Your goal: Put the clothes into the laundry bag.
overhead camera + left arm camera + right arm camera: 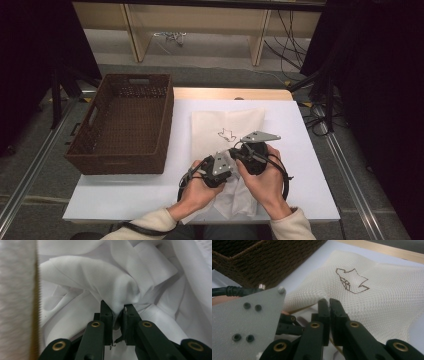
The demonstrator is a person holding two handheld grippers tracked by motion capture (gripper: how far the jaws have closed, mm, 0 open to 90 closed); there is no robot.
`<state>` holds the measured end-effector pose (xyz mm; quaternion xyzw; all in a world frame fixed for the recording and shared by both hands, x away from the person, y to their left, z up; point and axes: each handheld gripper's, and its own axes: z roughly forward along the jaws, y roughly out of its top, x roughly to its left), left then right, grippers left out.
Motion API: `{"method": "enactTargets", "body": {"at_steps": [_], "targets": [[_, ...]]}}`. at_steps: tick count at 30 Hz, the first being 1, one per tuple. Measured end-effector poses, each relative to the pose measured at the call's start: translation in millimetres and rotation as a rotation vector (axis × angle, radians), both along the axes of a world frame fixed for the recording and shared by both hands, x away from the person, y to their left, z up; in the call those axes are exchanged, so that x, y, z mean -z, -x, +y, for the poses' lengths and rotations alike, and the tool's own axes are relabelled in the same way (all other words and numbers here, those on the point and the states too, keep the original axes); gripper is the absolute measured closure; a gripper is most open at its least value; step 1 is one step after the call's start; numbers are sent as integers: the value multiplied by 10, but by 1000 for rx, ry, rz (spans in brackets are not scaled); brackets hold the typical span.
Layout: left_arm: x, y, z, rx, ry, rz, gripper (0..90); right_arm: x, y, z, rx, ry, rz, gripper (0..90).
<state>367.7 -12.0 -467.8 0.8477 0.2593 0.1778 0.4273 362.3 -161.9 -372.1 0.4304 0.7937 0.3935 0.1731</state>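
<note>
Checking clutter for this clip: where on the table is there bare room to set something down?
Free: the white table strip in front of the wicker basket, and the right margin beside the mesh bag. Crowded: the front middle, where the left gripper pinches white cloth and the right gripper grips the bag.

Cream mesh laundry bag [227, 127] with brown outline print, flat on table; crumpled white cloth [100, 282] at its mouth

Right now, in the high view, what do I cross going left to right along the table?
Brown woven basket → left gripper, shut on white cloth → right gripper, shut on the edge of the cream mesh bag → bare white tabletop.
</note>
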Motion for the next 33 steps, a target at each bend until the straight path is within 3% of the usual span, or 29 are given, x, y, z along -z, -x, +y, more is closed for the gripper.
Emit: {"method": "enactTargets", "body": {"at_steps": [2,5,6,7,8,10,12,13,14,16,17,18,21,24,26,28,29,31,33], "targets": [[-27,-19,50,3,-27,-9,804,3,-3,-7,1,-9,-4,890],[-50,19,84,8,0,-1,771,-23,-4,-35,10,0,-15,890],[-59,39,104,14,12,-6,743,-20,1,-24,14,-25,5,890],[-72,65,121,21,34,-1,699,-14,-2,-25,19,-22,1,890],[-94,82,149,22,27,-2,659,-5,-17,-38,4,-2,-14,890],[-136,136,216,32,39,-5,566,-2,-17,-29,12,-9,4,890],[-171,210,293,28,88,-7,497,7,-28,-41,-1,4,-7,890],[-222,263,382,33,67,-10,463,6,-29,-41,-2,5,-5,890],[-230,289,410,29,89,-8,430,11,-30,-42,0,3,-2,890],[-260,355,504,36,53,-3,386,9,-29,-34,3,1,2,890],[-249,389,519,28,58,-4,356,12,-24,-26,11,3,9,890],[-241,429,563,37,19,-15,335,14,-30,-30,1,11,-1,890],[-161,506,593,53,-30,6,283,16,-14,-14,10,14,15,890],[-26,503,595,51,-89,10,297,19,-21,-12,2,16,13,889],[43,471,589,61,-127,26,358,25,-27,-10,-4,18,9,889],[103,440,568,65,-135,47,423,34,-23,-2,-2,12,23,889],[122,425,563,68,-145,51,467,29,-5,12,20,-8,58,889],[166,403,552,66,-164,61,537,38,-23,3,0,5,36,889],[194,383,542,60,-150,73,586,45,-24,6,-1,7,37,889]]}}
